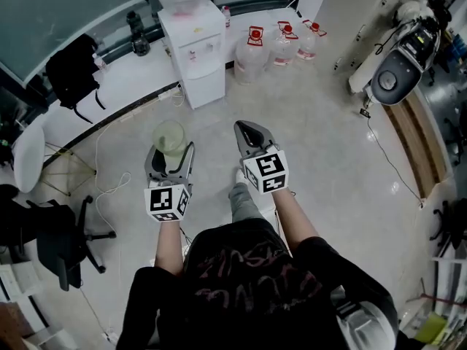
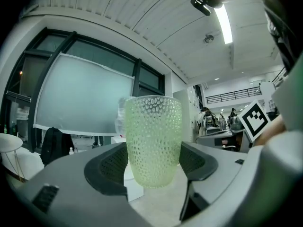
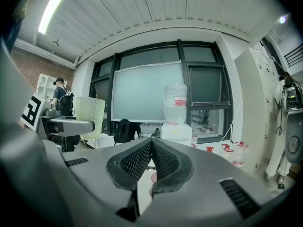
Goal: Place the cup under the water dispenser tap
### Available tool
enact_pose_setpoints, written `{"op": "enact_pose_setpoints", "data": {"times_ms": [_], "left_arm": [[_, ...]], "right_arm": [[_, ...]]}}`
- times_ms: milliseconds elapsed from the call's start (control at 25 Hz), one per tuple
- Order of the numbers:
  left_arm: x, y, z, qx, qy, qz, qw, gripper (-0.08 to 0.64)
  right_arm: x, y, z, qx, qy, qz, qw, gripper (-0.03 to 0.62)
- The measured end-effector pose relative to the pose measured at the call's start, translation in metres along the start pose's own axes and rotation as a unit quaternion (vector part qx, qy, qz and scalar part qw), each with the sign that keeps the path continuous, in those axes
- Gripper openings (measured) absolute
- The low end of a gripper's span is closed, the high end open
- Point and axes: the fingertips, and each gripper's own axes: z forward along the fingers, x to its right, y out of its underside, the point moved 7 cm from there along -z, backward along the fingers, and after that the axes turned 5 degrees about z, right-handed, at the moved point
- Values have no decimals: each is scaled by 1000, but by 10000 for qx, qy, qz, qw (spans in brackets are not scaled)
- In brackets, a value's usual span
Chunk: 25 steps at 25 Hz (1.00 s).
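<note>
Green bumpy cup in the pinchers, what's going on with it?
A person holds a gripper tool in each hand. The left gripper is clamped on the green bumpy cup, which stands upright between its jaws. The right gripper is shut and holds nothing. The white water dispenser stands further ahead on the floor, and the cup is not under it yet.
</note>
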Motion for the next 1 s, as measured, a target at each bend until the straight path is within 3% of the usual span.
{"op": "enact_pose_setpoints", "data": {"times_ms": [1000], "left_arm": [[-40,47,268,-735,-223,-349,9964,344]], "right_arm": [[183,-6,212,-923,-542,158,9941,15]]}}
